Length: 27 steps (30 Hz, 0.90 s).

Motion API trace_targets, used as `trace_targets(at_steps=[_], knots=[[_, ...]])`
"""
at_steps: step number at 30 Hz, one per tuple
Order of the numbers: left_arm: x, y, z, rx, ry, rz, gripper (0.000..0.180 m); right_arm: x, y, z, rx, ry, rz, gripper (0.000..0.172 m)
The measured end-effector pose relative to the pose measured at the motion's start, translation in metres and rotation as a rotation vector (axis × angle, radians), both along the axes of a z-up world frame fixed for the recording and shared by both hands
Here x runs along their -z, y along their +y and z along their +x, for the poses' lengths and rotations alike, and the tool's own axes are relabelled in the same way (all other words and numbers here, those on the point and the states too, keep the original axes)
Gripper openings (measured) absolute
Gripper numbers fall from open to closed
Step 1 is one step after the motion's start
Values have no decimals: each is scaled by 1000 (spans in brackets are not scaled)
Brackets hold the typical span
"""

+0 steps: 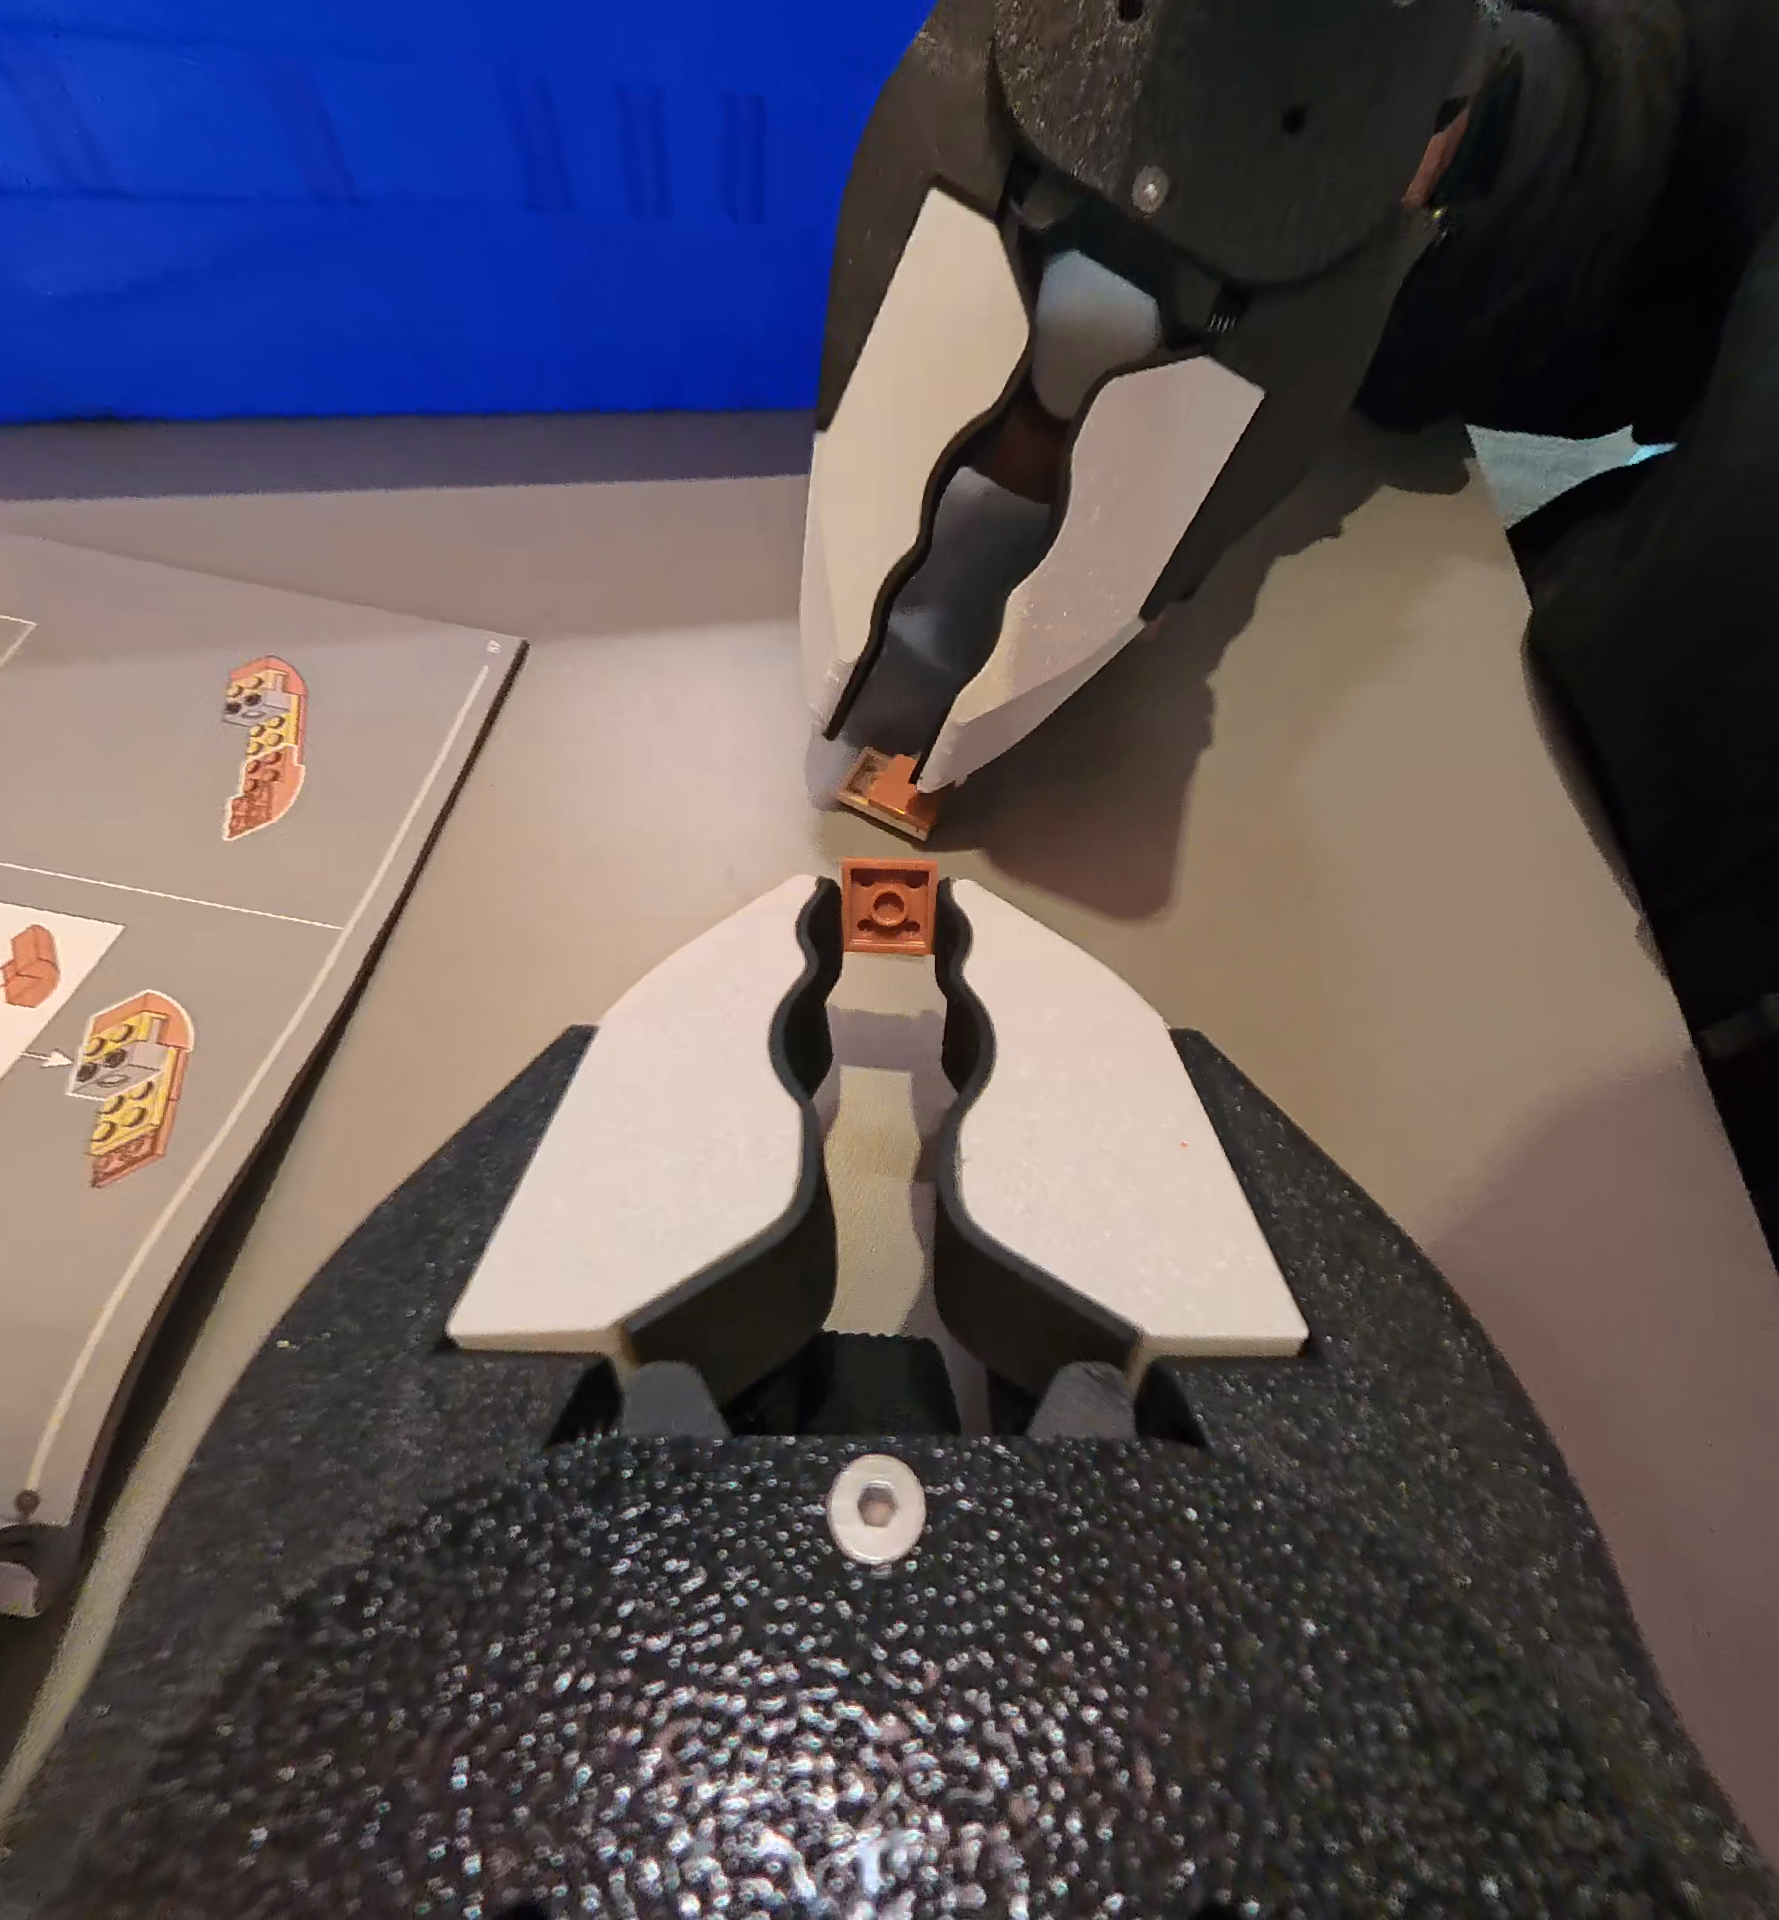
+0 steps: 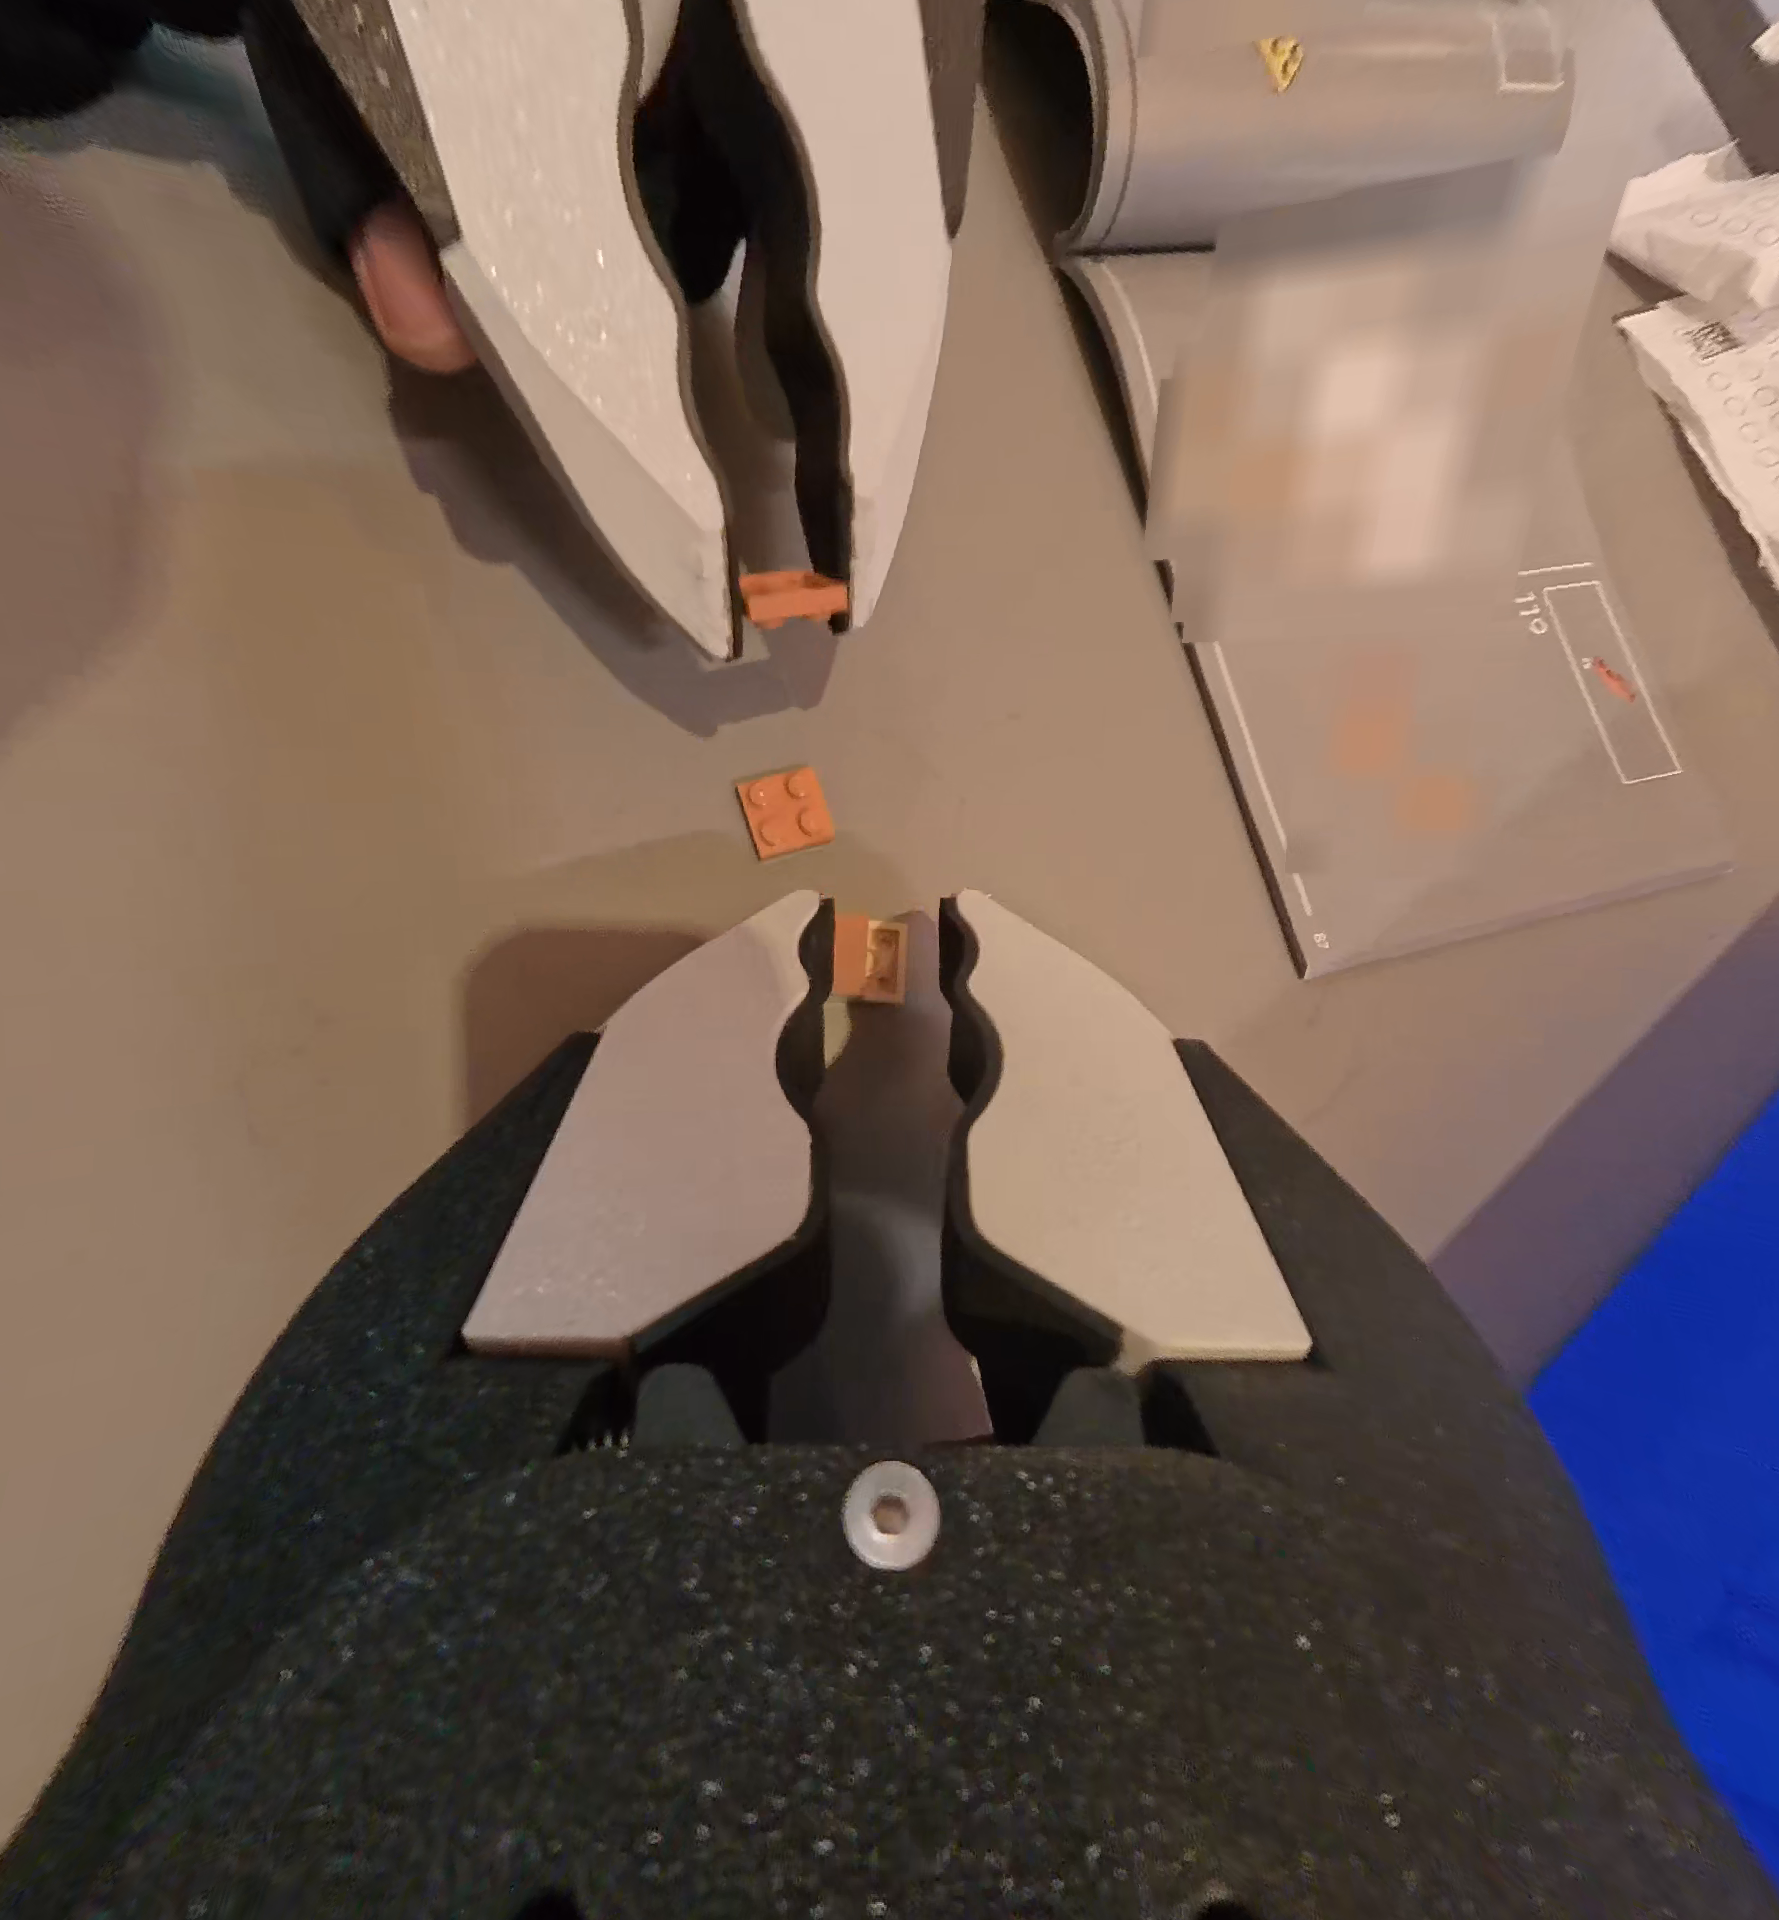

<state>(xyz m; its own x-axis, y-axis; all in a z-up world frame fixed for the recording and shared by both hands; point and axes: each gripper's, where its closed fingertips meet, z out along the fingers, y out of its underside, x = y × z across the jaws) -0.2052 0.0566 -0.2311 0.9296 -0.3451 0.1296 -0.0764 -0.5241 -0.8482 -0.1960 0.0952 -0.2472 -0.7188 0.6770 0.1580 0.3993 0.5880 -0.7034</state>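
In the left wrist view, an open instruction booklet (image 1: 189, 935) is seen at the left of the frame, lying on the grey table (image 1: 604, 582), with a blue backdrop (image 1: 345, 208) across the upper left. At the centre, the left gripper (image 1: 889, 906) is narrowly parted and closed on a square orange plate (image 1: 889, 906). The plate is held upright with its underside toward the camera, and a dark pad is pressed against each of its side edges. Just above and right of centre, the right gripper (image 1: 880, 764) is angled down to the table. A small orange-and-tan piece (image 1: 887, 798) lies at its tips, and one fingertip (image 1: 942, 774) is seen touching it.

In the right wrist view, a person's finger (image 2: 407, 291) is seen at the upper left on the left gripper (image 2: 791, 613), where the orange plate (image 2: 791, 600) is clamped between the tips, above the table. Below it, near the centre, a second, loose orange plate (image 2: 784, 814) lies flat, studs up, apart from both grippers. Just under that, the right gripper (image 2: 883, 940) is partly open. The orange-and-tan piece (image 2: 869, 956) sits against its left pad, and a clear gap is left to the right pad, so the piece is not gripped. The booklet (image 2: 1436, 727) is seen at the right, with white paper bags (image 2: 1747, 312) at the upper right.
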Motion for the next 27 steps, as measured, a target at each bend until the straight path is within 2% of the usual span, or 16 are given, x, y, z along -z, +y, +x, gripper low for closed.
trace_targets(at_steps=[9,17,27], knots=[[-3,-5,-4,-40,-82,-7,17,-19,-12,-7,-31,73,-152,14],[-11,-14,-8,-68,-197,14,17,-36,-20,-13,-124,222,-214,12],[-14,-15,-14,-91,-248,21,17,-27,-19,-13,-142,206,-192,12]])
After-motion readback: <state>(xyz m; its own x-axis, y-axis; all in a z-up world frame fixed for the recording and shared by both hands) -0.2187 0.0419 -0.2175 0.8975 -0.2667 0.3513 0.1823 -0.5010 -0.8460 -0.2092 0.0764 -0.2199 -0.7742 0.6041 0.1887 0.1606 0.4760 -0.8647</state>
